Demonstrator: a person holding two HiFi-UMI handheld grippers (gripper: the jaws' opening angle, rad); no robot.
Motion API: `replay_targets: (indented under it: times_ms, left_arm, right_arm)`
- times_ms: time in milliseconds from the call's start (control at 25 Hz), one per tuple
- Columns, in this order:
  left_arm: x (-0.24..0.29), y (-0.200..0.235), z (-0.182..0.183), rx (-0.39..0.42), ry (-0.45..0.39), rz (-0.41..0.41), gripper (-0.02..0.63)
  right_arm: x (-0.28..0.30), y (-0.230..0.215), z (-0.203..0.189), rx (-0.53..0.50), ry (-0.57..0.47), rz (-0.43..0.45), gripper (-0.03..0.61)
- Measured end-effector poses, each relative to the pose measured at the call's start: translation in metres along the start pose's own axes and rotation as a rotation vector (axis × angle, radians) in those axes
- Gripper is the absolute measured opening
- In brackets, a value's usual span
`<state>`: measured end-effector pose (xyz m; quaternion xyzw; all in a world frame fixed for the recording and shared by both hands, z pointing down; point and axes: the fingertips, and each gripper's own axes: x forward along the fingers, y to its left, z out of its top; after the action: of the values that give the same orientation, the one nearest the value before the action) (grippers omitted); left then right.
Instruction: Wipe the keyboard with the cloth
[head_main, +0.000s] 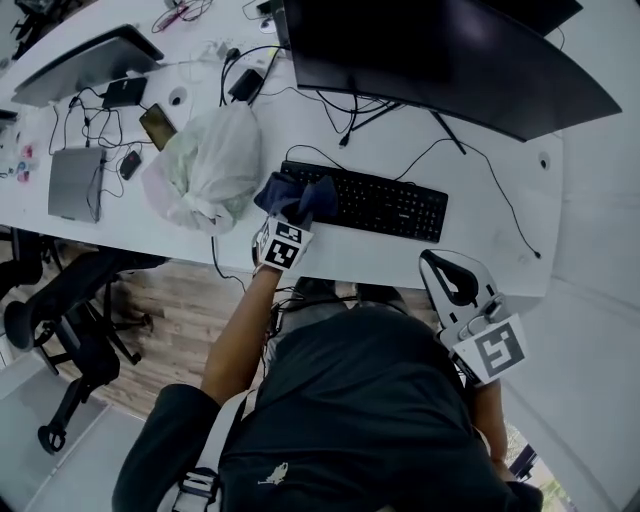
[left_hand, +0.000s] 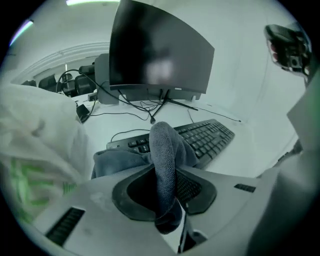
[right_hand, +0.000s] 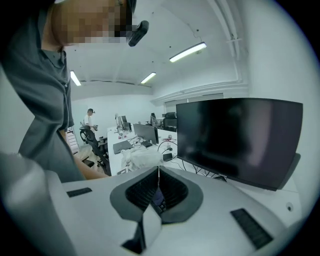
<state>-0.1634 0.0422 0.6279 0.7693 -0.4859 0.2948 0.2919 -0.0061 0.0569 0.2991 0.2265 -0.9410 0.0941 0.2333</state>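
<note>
Grey cloth (left_hand: 162, 145) clamped in left gripper (left_hand: 161, 175) fingers, hiding keyboard (left_hand: 205, 137) left end, right gripper (right_hand: 158, 172) fingers closed, empty

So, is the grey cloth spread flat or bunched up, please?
Bunched: the grey cloth rises in a fold pinched between the left gripper's jaws.

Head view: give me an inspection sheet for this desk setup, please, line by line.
Surface: white desk, bare along its front edge.
Job's things: black keyboard lies flat; dark cloth is bunched at its left end.
Clutter: white plastic bag, closed laptop, phone, large monitor.
Grippers: left gripper is shut on the cloth; right gripper is shut, holds nothing and is off the desk's front right corner.
Cables: black cables are tangled under the monitor.
Surroundings: office chair on a wood floor.
</note>
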Motion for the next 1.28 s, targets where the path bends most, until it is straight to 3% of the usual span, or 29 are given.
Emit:
replay_targets:
  times_ms: [160, 280, 360, 480, 640, 760, 840, 960, 1040, 1160, 1280]
  left_arm:
    - [-0.027, -0.01, -0.027, 0.04, 0.014, 0.032, 0.077]
    - [-0.026, 0.014, 0.017, 0.122, -0.061, 0.08, 0.078]
    - [-0.008, 0.034, 0.041, 0.145, -0.063, 0.086, 0.077]
    - [0.013, 0.049, 0.036, 0.095, -0.027, 0.065, 0.078]
    - [-0.013, 0.008, -0.011, -0.003, -0.011, 0.0, 0.075]
    - [-0.03, -0.022, -0.045, 0.046, 0.017, -0.02, 0.075]
    - [-0.035, -0.018, -0.028, 0.104, -0.026, 0.005, 0.075]
    - [-0.023, 0.012, 0.028, 0.138, -0.109, 0.047, 0.077]
    - [-0.001, 0.026, 0.047, 0.146, -0.088, 0.047, 0.077]
    - [0.021, 0.019, 0.035, 0.14, -0.057, 0.026, 0.075]
    - [0.004, -0.022, 0.002, 0.091, -0.037, -0.038, 0.075]
  right_arm:
    - [-0.003, -0.005, -0.002, 0.004, 0.004, 0.002, 0.009]
    - [-0.003, -0.005, -0.006, 0.013, 0.01, 0.004, 0.009]
    - [-0.002, 0.0, -0.005, 0.011, 0.005, 0.013, 0.009]
    - [-0.001, 0.012, -0.005, -0.004, -0.001, 0.029, 0.009]
    - [-0.007, 0.009, -0.018, 0.022, 0.026, 0.003, 0.009]
    - [-0.01, 0.003, -0.027, 0.049, 0.042, -0.02, 0.009]
    - [-0.011, 0.003, -0.025, 0.05, 0.028, -0.021, 0.009]
    - [-0.011, 0.007, -0.023, 0.042, 0.018, -0.013, 0.009]
    - [-0.01, 0.011, -0.025, 0.038, 0.026, -0.007, 0.009]
    - [-0.012, 0.014, -0.028, 0.043, 0.028, -0.016, 0.009]
    - [-0.018, 0.006, -0.034, 0.069, 0.035, -0.045, 0.009]
